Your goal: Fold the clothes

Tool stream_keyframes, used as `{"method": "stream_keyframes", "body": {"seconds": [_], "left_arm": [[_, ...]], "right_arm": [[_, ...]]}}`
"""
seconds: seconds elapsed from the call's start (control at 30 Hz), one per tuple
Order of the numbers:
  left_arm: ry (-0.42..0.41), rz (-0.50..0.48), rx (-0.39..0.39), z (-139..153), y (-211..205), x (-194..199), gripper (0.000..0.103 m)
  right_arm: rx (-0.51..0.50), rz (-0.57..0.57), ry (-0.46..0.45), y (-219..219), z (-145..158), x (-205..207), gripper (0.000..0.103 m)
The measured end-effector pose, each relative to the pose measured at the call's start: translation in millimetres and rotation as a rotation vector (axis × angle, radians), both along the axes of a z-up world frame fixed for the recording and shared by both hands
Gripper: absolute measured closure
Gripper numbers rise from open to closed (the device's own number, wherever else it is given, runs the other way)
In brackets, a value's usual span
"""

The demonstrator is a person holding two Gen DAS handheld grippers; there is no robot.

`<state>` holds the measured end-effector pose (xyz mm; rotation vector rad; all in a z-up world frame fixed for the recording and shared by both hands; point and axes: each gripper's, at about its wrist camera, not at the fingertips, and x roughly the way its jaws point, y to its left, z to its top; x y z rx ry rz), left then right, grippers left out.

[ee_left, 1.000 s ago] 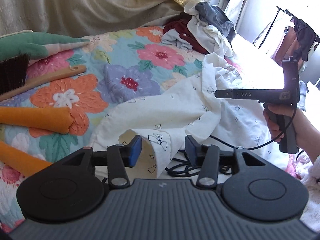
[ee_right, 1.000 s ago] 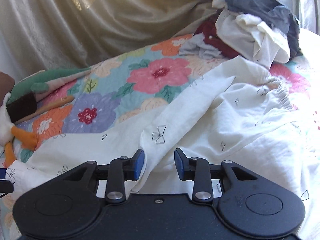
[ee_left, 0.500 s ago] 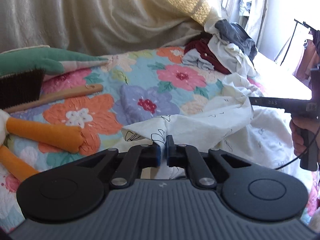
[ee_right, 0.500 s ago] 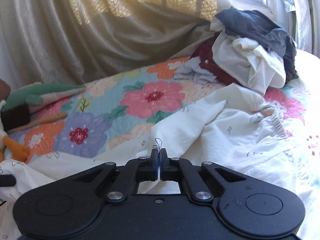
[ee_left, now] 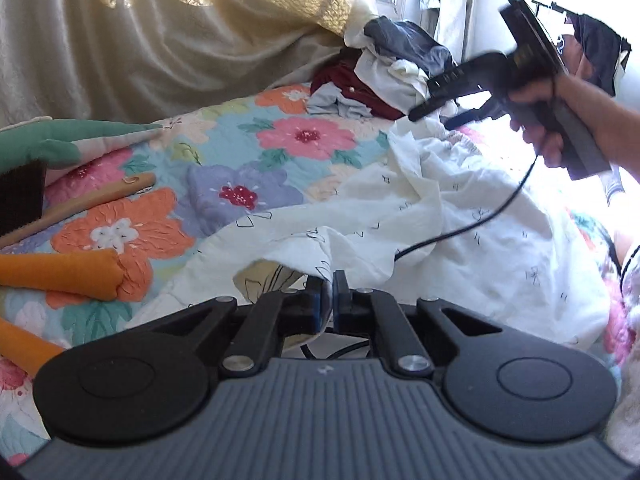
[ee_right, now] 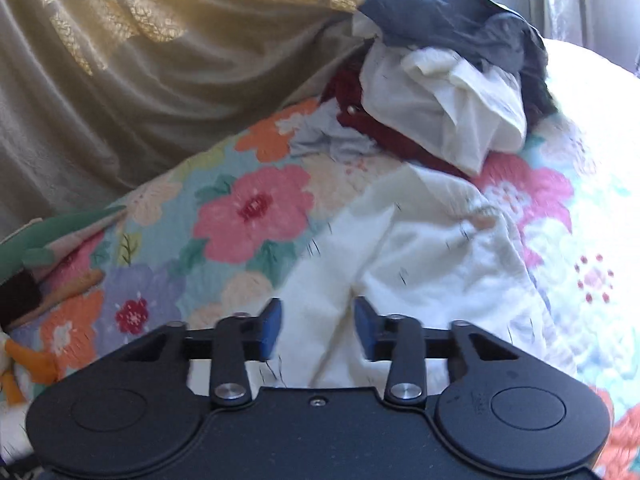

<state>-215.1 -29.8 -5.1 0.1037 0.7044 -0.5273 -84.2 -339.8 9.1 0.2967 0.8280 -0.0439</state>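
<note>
Left hand-held gripper [ee_left: 327,298], low centre of the left wrist view: blue pads nearly pressed together, pinching a fold of the white garment [ee_left: 460,224]. Garment is cream-white with small dark printed marks, crumpled, spread across centre and right of the frame over the floral quilt [ee_left: 224,184] of the bed. A black cable [ee_left: 480,216] lies across the cloth.

Right hand-held gripper [ee_left: 426,110], upper right of the same view, held in the person's right hand [ee_left: 540,120], raised above the garment; motion-blurred. In the right wrist view the right hand-held gripper [ee_right: 317,330] has its blue pads spread apart, with the white garment [ee_right: 420,272] below and between them; nothing is clamped.

Clothes pile [ee_right: 440,92] at upper right of the right wrist view: dark grey, white, maroon and pale blue pieces heaped at the far end of the quilt, against the beige curtain [ee_right: 140,80].

Left edge of the left wrist view: brush [ee_left: 60,200] with wooden handle and dark bristles, orange stuffed limbs [ee_left: 60,274] of a plush toy, and a green plush part [ee_left: 60,140] above them.
</note>
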Motion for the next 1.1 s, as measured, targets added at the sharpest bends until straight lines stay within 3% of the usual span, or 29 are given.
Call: {"method": "stream_keyframes", "body": {"seconds": [0.1, 0.2, 0.27, 0.33, 0.4, 0.43, 0.47, 0.5, 0.57, 0.63, 0.73, 0.83, 0.9, 0.93, 1.1], "left_arm": [[0.014, 0.023, -0.043, 3, 3, 7, 0.093], [0.061, 0.051, -0.126, 5, 12, 19, 0.080], [0.075, 0.076, -0.138, 2, 12, 27, 0.080], [0.071, 0.098, -0.107, -5, 7, 34, 0.095], [0.069, 0.111, -0.086, -9, 6, 41, 0.098], [0.068, 0.122, -0.079, -11, 6, 45, 0.099], [0.066, 0.133, -0.072, -12, 6, 49, 0.099], [0.064, 0.145, -0.064, -13, 6, 52, 0.100], [-0.020, 0.185, -0.018, -4, 12, 63, 0.100], [-0.112, 0.243, 0.020, 8, 20, 78, 0.100], [-0.256, 0.396, 0.067, 31, 34, 112, 0.101], [-0.350, 0.514, 0.001, 51, 51, 149, 0.100], [-0.362, 0.547, 0.031, 49, 50, 180, 0.101], [-0.367, 0.563, 0.046, 48, 49, 196, 0.100], [-0.239, 0.621, 0.169, 5, 42, 266, 0.100]], "right_arm": [[-0.066, 0.034, 0.071, 1, -5, 33, 0.030], [-0.053, 0.047, 0.075, -6, -17, 40, 0.030], [-0.045, 0.056, 0.077, -11, -25, 45, 0.030], [-0.036, 0.065, 0.079, -16, -33, 50, 0.030], [-0.028, 0.074, 0.082, -21, -41, 55, 0.031], [-0.024, 0.078, 0.083, -23, -45, 58, 0.036], [-0.020, 0.082, 0.084, -26, -49, 60, 0.058], [-0.015, 0.087, 0.085, -28, -53, 63, 0.071], [-0.007, 0.096, 0.087, -33, -61, 68, 0.099], [0.006, 0.100, 0.057, -38, -60, 71, 0.099], [0.039, 0.102, -0.075, -47, -41, 73, 0.099], [0.084, 0.100, -0.199, -54, -24, 79, 0.093], [0.101, 0.085, -0.215, -57, -19, 84, 0.072], [0.084, 0.077, -0.193, -57, -17, 87, 0.051], [0.028, 0.030, -0.122, -81, -30, 76, 0.044]]}}
